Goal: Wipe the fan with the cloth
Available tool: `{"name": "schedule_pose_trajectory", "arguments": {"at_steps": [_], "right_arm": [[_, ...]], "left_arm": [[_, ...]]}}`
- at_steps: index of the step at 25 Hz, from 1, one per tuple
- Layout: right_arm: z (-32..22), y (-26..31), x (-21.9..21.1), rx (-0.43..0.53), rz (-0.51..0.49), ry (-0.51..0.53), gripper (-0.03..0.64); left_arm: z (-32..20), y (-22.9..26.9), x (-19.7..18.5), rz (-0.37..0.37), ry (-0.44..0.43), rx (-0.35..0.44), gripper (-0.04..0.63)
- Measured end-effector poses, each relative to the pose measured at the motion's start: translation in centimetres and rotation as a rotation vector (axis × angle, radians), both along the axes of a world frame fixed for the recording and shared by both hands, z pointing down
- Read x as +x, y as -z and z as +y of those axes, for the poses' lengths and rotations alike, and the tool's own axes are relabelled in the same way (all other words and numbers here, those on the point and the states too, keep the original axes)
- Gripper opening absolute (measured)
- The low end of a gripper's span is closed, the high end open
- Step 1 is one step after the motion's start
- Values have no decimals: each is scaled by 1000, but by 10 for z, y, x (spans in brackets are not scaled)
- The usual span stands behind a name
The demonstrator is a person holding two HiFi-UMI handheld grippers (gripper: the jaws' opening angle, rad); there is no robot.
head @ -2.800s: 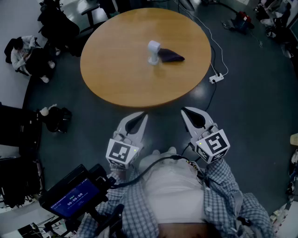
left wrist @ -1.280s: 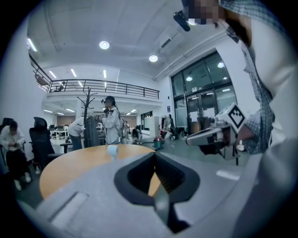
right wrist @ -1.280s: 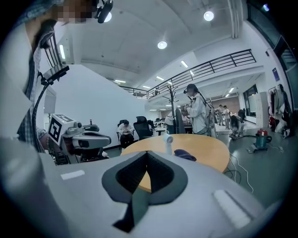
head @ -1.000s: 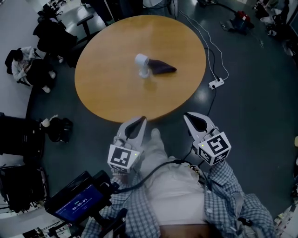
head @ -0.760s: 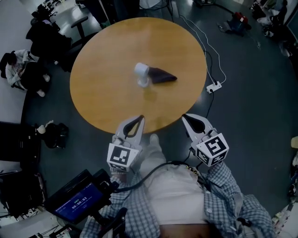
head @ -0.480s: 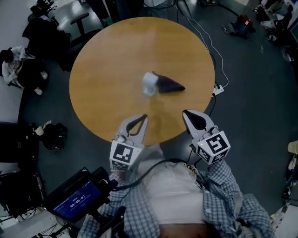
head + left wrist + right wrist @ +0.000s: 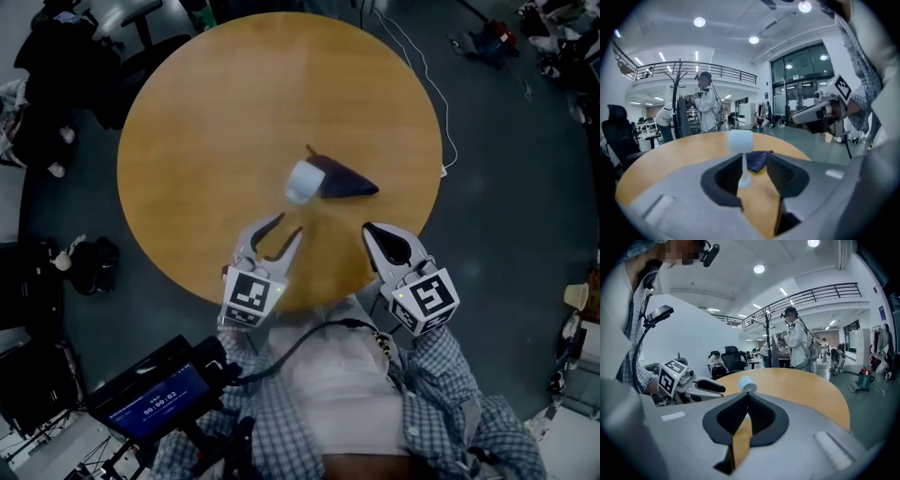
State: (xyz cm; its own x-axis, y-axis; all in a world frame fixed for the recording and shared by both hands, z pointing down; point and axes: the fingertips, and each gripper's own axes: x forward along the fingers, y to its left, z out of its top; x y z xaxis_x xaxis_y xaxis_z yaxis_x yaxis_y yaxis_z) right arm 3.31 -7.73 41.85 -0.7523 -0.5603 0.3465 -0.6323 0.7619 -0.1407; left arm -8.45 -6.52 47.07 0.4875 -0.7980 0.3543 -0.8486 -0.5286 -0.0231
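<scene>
White fan (image 7: 303, 182), small, upright | dark cloth (image 7: 347, 178) crumpled just beside it

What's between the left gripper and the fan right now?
Nothing but bare table; the head view shows plain wood from the left gripper to the fan.

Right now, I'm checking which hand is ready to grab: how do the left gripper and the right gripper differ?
The left gripper has its fingers apart, having just been opening, with nothing between them; the right gripper has its fingers shut. The left gripper sits nearer the fan, the right gripper nearer the cloth. Both are empty, over the table's near edge, short of the fan.
</scene>
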Motion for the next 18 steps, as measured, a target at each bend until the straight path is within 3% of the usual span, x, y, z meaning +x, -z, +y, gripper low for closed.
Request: {"name": "schedule_pose_trajectory", "arguments": {"at_steps": [4,11,18], "right_arm": [[-14,-16,-1,-36,26,18,3],[-37,-39,5,-70,48,32,3],[-56,-64,12,-74,112,64,3]], "left_arm": [[-23,-23,-6,25,58,-47,201],[-54,-60,2,18,84,-100,221],[-83,-69,12,57,107,-81,223]]}}
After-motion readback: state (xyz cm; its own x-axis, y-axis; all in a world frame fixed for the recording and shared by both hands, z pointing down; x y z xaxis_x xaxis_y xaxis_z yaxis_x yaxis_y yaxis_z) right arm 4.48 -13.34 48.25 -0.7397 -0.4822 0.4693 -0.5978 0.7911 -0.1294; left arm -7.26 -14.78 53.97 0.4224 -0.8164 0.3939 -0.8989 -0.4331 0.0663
